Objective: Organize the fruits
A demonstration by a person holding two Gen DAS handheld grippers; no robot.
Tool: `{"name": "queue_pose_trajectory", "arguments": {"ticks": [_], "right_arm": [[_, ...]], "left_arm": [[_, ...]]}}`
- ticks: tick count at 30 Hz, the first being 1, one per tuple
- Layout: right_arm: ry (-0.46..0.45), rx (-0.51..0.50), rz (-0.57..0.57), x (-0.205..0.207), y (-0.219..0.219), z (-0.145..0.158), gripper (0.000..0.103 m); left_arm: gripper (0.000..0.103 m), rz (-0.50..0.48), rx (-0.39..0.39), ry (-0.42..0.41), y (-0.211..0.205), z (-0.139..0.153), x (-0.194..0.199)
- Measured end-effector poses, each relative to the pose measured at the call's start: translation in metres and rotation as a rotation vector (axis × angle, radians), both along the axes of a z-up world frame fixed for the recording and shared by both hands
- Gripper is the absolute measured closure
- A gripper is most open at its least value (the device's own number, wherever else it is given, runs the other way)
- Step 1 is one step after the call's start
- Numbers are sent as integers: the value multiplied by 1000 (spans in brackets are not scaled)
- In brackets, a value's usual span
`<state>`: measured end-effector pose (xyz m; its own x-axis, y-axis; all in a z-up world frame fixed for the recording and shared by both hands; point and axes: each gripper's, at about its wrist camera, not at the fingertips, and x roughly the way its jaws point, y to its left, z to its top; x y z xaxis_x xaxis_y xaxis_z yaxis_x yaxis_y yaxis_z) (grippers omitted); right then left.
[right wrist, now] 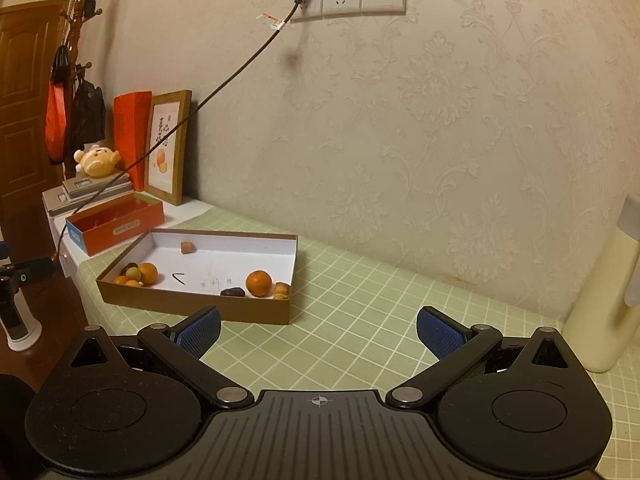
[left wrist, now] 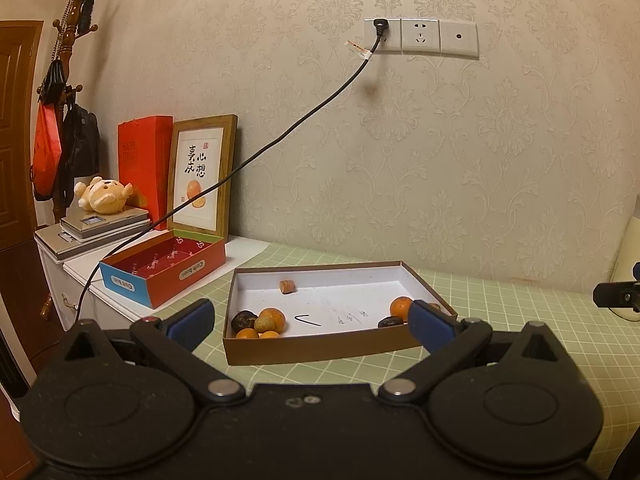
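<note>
A shallow brown cardboard tray with a white floor lies on the green grid mat. A cluster of small oranges and a dark fruit sits in its near left corner. One orange and a dark fruit sit at its near right. A small brown piece lies near the back. My left gripper is open and empty, just before the tray's front wall. My right gripper is open and empty over the mat, right of the tray, where the orange shows.
An open red box stands left of the tray on a white cabinet. Behind it are a framed picture, a red bag and a plush bear. A black cable hangs from the wall socket. A cream bottle stands at far right.
</note>
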<state>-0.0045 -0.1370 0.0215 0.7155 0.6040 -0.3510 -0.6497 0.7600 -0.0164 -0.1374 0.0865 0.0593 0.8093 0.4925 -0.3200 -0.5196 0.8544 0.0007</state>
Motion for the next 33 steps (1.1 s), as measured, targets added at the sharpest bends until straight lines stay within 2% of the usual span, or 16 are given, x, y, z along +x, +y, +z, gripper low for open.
{"name": "queue_pose_trajectory", "arguments": {"ticks": [33], "right_arm": [[24, 20, -5, 3, -4, 1, 0]], "left_arm": [[6, -12, 2, -3, 3, 0, -1]]}}
